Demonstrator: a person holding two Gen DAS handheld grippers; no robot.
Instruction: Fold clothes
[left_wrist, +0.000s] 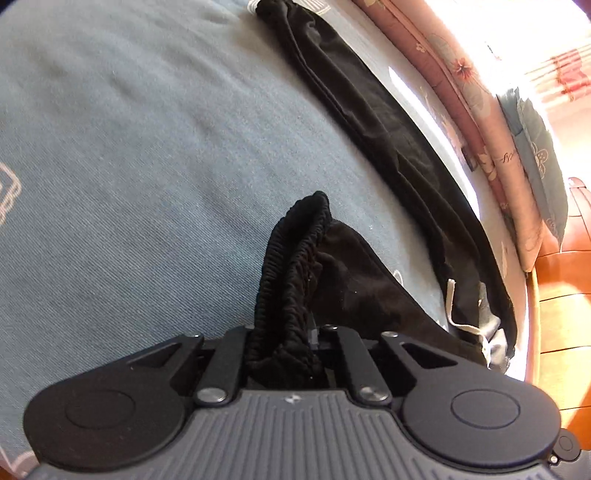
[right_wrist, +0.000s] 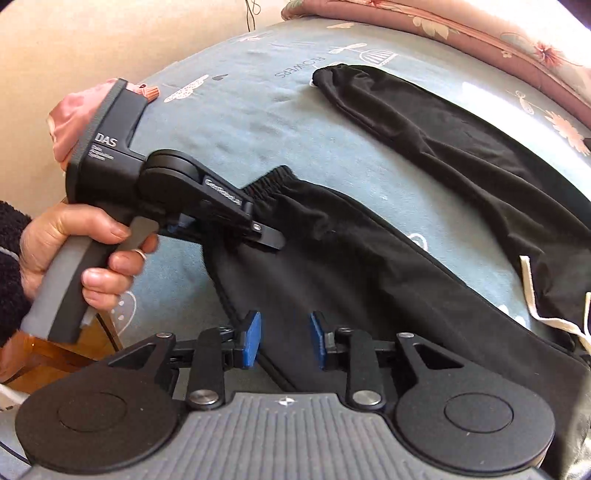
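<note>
My left claw (left_wrist: 291, 332) clamped on one black trousers (right_wrist: 369, 266) cuff, right claw (right_wrist: 284, 338) apart over them, pink quilt (right_wrist: 461, 26) at 1 o'clock on bed (right_wrist: 240, 110)

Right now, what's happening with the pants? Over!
Left hand-held gripper shut on black sweatpants' elastic cuff. Right hand-held gripper open above near leg. Nothing blocking on blue bedsheet.
</note>
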